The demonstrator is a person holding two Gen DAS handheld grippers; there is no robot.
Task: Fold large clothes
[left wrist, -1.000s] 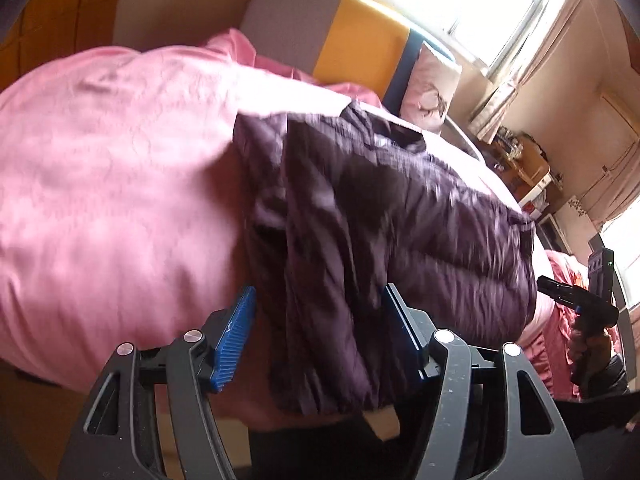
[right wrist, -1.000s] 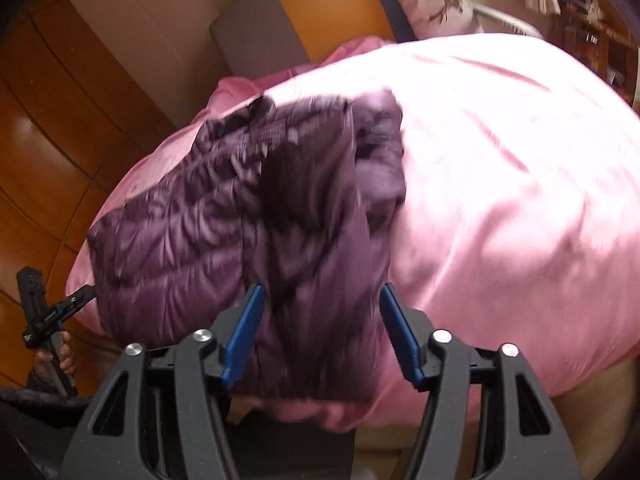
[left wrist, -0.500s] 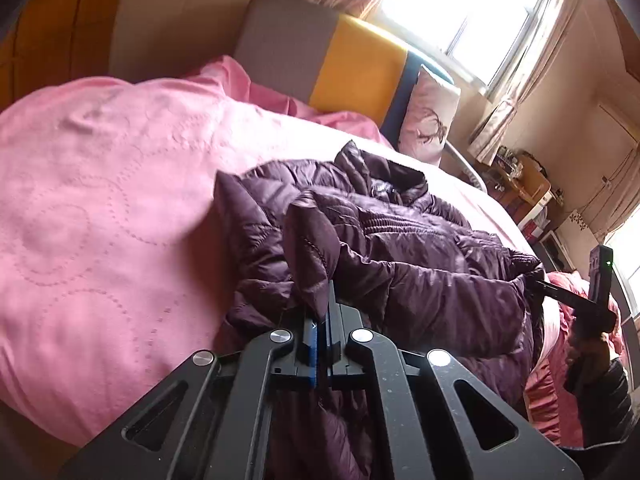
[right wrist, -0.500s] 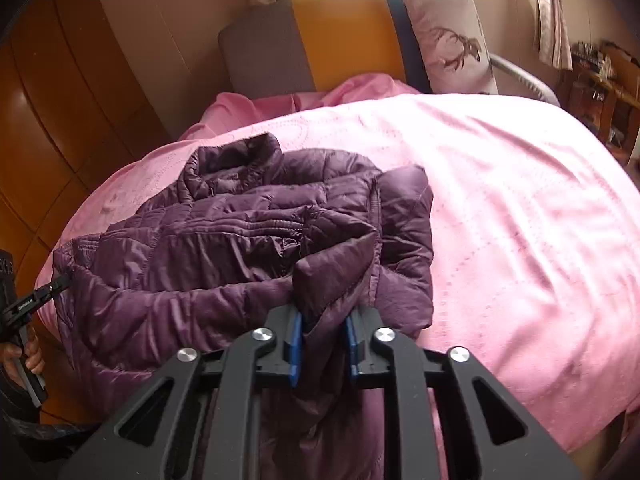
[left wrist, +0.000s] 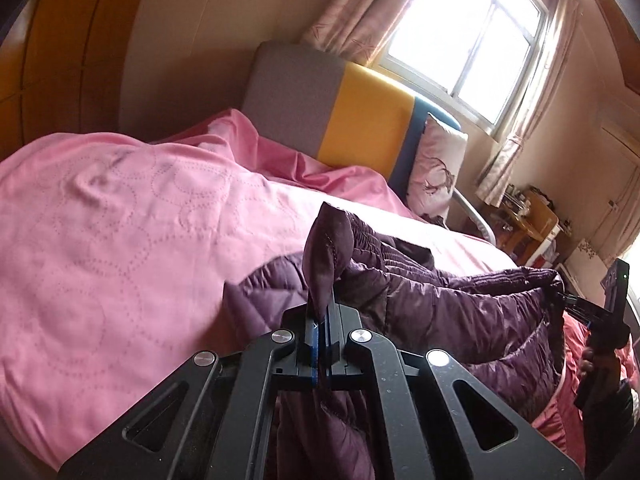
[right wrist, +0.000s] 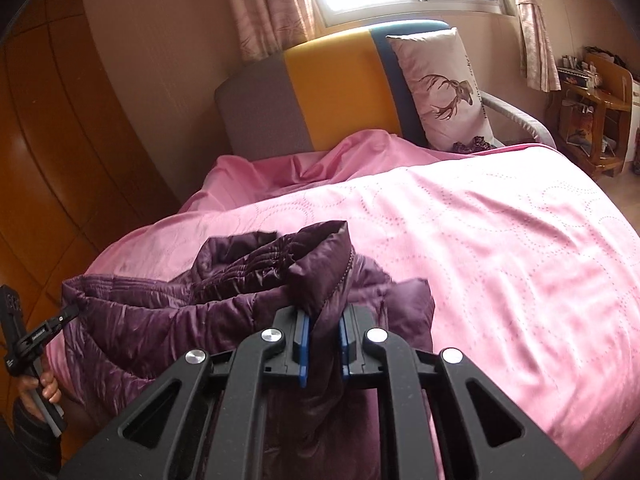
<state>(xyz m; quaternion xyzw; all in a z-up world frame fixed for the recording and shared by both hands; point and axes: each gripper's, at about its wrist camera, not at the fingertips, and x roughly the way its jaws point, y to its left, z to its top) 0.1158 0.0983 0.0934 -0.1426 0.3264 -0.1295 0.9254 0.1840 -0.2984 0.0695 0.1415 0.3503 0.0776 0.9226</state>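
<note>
Pink quilted bedspread (right wrist: 500, 240) covers the bed; at its head stands a grey, yellow and blue headboard (right wrist: 328, 92) with a deer-print pillow (right wrist: 440, 88) propped at its right end. The purple puffer jacket (right wrist: 160, 320) hangs bunched over the bed's near edge, strung between both tools. The left gripper (left wrist: 320, 320) has clamped fully onto one jacket corner, the right gripper (right wrist: 323, 340) narrowly pinches a thicker fold of the other.
</note>
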